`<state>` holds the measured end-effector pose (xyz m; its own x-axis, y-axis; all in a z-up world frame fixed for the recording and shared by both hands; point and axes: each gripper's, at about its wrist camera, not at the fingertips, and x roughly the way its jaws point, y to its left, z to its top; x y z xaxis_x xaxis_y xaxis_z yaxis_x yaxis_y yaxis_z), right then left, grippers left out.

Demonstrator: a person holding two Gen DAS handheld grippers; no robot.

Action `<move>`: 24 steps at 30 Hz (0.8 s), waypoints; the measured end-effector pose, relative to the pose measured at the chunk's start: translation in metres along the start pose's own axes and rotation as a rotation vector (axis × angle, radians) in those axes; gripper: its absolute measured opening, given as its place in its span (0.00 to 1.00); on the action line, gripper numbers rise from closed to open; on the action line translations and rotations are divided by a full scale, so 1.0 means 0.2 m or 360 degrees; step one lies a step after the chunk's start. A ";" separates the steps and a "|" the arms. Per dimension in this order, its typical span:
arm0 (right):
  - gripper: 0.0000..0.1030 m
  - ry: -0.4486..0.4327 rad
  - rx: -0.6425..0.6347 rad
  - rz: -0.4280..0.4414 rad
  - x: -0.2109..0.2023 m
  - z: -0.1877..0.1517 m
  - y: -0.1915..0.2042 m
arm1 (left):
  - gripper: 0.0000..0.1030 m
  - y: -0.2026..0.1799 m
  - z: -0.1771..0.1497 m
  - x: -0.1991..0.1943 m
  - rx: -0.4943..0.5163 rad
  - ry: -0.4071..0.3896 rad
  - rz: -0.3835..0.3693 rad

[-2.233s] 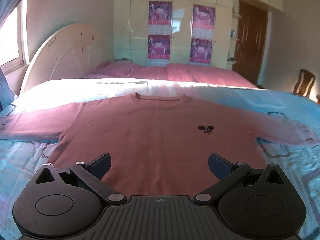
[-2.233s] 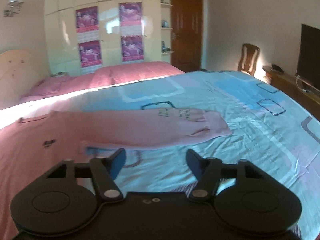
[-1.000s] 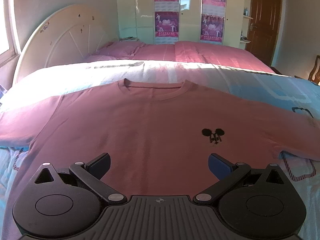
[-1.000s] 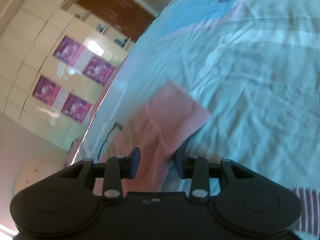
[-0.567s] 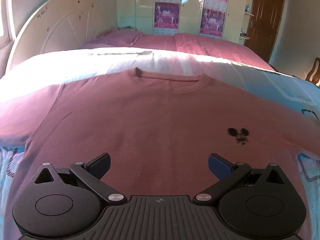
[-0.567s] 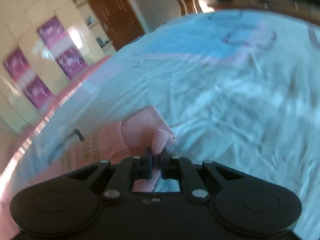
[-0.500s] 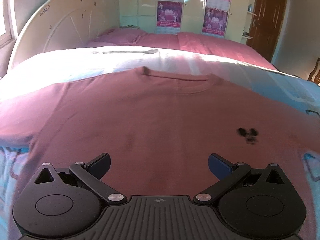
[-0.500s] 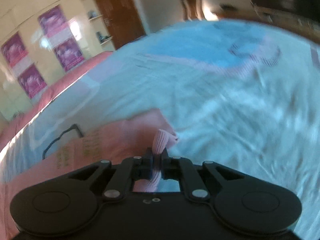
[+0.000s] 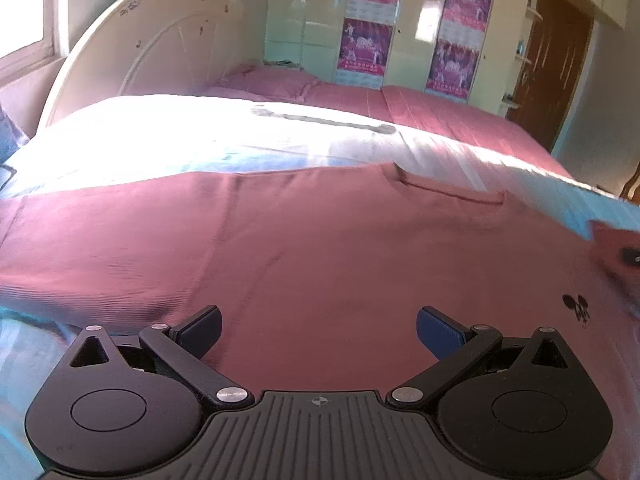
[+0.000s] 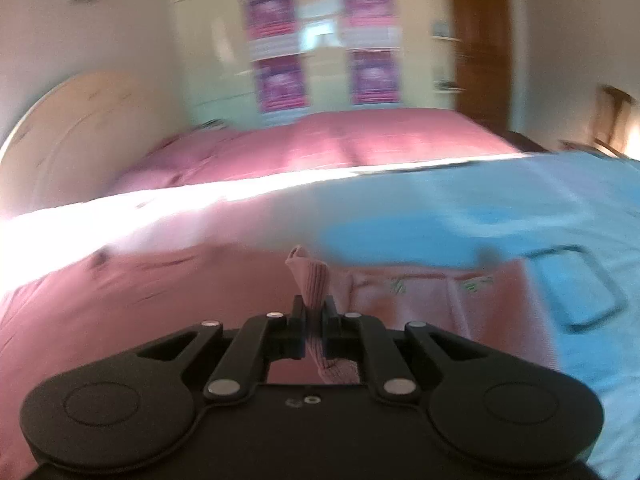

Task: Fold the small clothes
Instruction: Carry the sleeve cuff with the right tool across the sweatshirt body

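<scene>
Shirt (image 9: 320, 264): pink, flat on bed (image 9: 168, 136), collar toward 1 o'clock in left view.
Right tongs (image 10: 314, 320): clamped on ribbed cuff (image 10: 312, 276), sleeve lifted over the body.
Left tongs (image 9: 318, 326): wide, empty, above the hem.
Risk: the cuff is a thin pinch; a fast swing could pull it free or drag the body askew.
Risk: unpinned shirt may bunch, giving a crooked fold.

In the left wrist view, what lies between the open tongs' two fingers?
Only the pink sweater's flat front shows between the left tongs' fingers in the left wrist view; nothing is gripped there.
</scene>
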<state>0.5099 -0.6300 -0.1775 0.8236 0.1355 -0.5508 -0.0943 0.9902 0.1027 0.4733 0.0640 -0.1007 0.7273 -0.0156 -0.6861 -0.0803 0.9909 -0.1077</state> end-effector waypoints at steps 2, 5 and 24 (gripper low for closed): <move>0.07 0.0018 -0.0120 0.0077 0.05 -0.02 0.21 | 1.00 0.08 0.00 0.00 -0.0018 -0.0004 -0.0011; 0.07 0.0043 -0.0266 0.0180 0.08 -0.08 0.47 | 1.00 0.17 0.00 0.01 -0.0048 0.0000 -0.0033; 0.11 -0.0025 -0.0157 0.0113 -0.02 -0.25 0.51 | 0.69 -0.17 0.04 0.33 -0.0117 0.0105 -0.0451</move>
<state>0.4688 -0.5272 -0.2060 0.8214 0.2059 -0.5319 -0.2068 0.9766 0.0588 0.5300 0.0299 -0.1370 0.6821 -0.3012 -0.6664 0.0686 0.9336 -0.3517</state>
